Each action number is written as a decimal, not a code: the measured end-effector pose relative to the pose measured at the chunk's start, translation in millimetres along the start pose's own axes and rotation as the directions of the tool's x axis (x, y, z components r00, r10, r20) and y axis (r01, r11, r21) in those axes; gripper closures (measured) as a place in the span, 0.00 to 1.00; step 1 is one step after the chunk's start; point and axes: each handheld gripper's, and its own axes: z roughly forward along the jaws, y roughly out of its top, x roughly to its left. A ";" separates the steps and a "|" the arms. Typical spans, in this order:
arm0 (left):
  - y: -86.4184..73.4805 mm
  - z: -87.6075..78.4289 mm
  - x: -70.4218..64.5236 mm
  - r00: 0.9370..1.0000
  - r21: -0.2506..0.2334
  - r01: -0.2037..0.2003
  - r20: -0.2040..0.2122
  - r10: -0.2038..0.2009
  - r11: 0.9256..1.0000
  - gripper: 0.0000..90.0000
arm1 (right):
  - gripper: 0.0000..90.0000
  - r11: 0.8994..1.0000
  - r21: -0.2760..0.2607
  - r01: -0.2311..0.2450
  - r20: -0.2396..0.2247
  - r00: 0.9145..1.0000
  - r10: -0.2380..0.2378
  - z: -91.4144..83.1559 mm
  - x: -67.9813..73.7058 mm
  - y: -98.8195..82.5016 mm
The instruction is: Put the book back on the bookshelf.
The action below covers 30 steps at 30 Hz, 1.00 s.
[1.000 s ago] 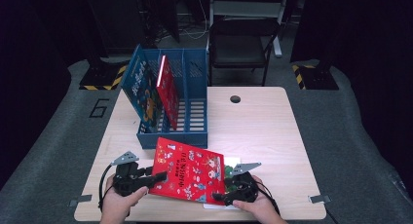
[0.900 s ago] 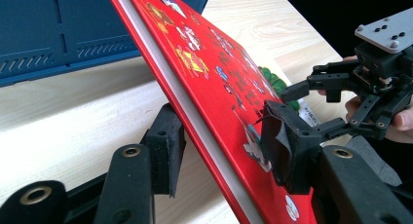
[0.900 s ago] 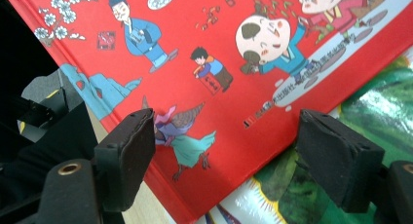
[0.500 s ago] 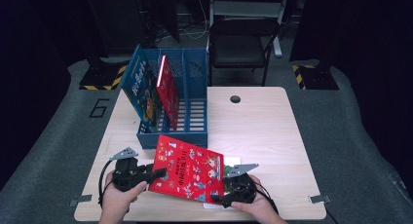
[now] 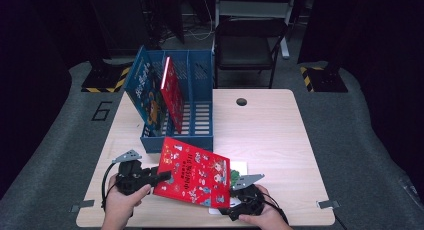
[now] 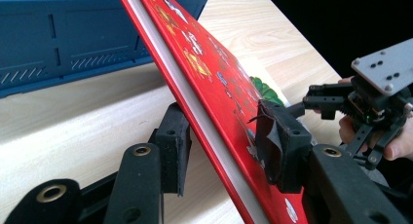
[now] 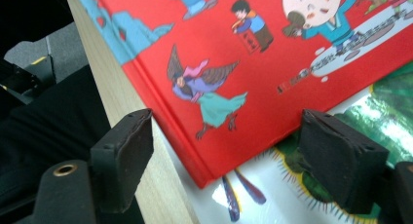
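Our left gripper (image 5: 162,177) has just been closing around the red book's (image 5: 196,172) left edge, pads not yet clamped, right gripper (image 5: 235,210) open at its corner by the table's (image 5: 270,135) near edge, so lift into the blue rack (image 5: 200,110) looks next.

Each hand-held gripper is matt black. The left hand-held gripper (image 5: 162,177), at seven o'clock in the high view, carries a grey three-cornered plate (image 5: 127,155) on top and a black cable (image 5: 105,182) looping beside the hand (image 5: 122,200). The right hand-held gripper (image 5: 231,204), at five o'clock, has the same plate, dotted with small screws. Brass-ringed holes mark the black jaw arms; the pads (image 6: 171,146) are blocky black rubber.
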 end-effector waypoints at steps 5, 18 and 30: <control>5.4 2.4 -1.8 1.000 -0.019 -0.002 0.013 0.002 1.000 0.66 | 0.29 1.000 0.006 0.011 0.032 0.999 -0.012 -1.1 5.4 -3.2; 7.7 5.0 -11.3 0.999 -0.006 0.018 0.049 -0.017 1.000 0.66 | 0.30 1.000 -0.003 -0.022 0.067 0.998 0.022 -0.5 12.5 -4.2; -4.6 2.7 -20.9 0.999 0.012 0.036 0.033 -0.036 0.999 0.64 | 0.30 1.000 -0.002 -0.029 0.078 0.997 0.029 1.0 13.0 -3.3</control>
